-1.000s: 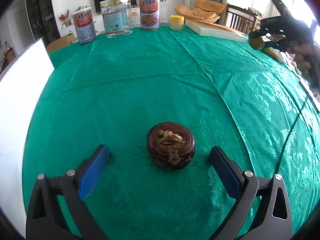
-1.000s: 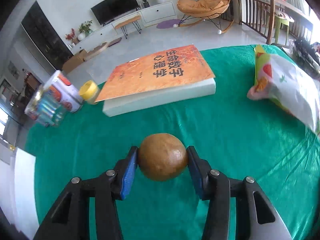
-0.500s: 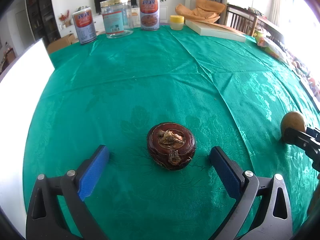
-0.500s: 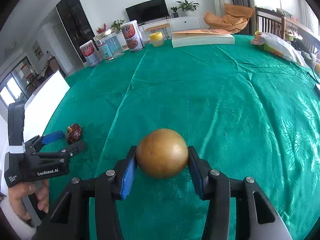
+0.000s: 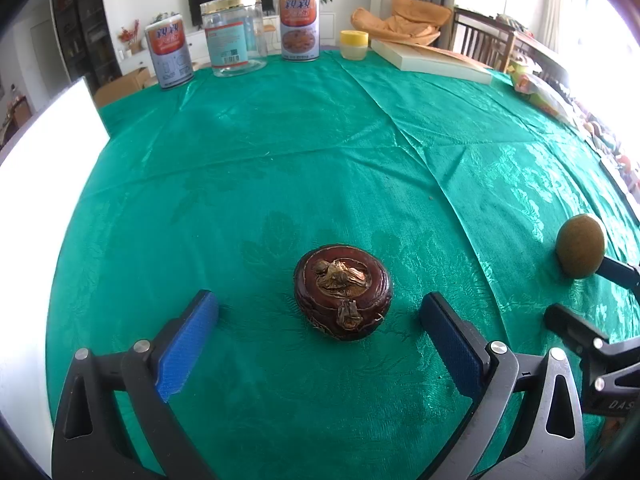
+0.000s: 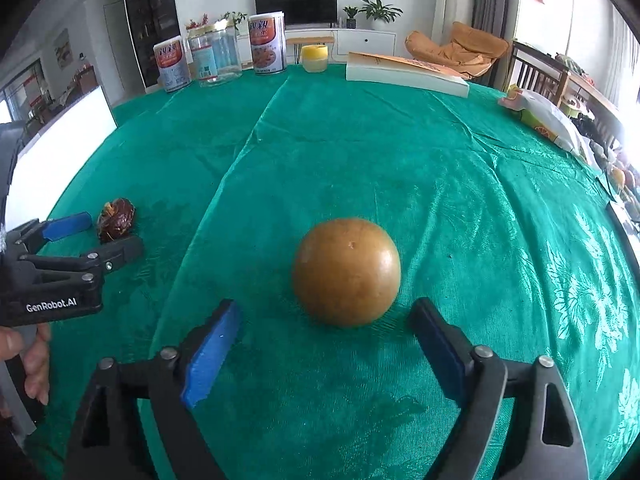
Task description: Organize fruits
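The right hand-held gripper [image 6: 324, 344] has just been opened wide; the round brown fruit [image 6: 346, 271] is left free between its jaws on the green table [image 6: 460, 208]. The left hand-held gripper [image 5: 318, 326] is spread around a dark mangosteen [image 5: 343, 290], untouched.

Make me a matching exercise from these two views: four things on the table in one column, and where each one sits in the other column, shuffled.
Things:
1. round brown fruit
2. dark red fruit
3. book
4. clear jar

Places:
A. between two cans at the far edge
B. ahead of the open right gripper, untouched by its fingers
C. far edge, right of the yellow cup
D. ahead of the open left gripper, on the green cloth

Pairs: 1-B, 2-D, 3-C, 4-A
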A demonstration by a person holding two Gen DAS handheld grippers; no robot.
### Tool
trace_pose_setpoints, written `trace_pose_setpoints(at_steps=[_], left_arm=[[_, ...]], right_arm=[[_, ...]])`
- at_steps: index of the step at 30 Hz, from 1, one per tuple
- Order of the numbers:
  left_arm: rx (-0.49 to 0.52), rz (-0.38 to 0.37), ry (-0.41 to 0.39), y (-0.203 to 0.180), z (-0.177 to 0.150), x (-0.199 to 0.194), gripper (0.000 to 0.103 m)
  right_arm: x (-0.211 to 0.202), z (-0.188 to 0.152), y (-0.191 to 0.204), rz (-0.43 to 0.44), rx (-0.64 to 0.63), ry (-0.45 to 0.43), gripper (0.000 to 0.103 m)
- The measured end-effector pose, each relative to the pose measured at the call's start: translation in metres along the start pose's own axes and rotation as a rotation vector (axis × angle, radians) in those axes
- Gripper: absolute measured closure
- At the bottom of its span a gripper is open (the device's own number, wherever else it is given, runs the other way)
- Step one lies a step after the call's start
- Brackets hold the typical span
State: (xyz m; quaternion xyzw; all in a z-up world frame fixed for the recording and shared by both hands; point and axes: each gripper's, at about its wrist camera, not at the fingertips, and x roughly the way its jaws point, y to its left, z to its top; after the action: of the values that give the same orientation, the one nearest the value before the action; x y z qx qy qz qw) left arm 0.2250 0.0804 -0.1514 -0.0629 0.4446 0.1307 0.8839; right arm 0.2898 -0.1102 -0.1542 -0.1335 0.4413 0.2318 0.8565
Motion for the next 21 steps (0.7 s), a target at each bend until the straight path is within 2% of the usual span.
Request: trace_pose_setpoints(at_steps=[21], left_arm=[[0.0,0.001,0.001,0.0001,0.0,0.0001,0.001]], right_arm=[[0.0012,0.0,-0.0047,-0.012,0.023,-0.001,0.0]])
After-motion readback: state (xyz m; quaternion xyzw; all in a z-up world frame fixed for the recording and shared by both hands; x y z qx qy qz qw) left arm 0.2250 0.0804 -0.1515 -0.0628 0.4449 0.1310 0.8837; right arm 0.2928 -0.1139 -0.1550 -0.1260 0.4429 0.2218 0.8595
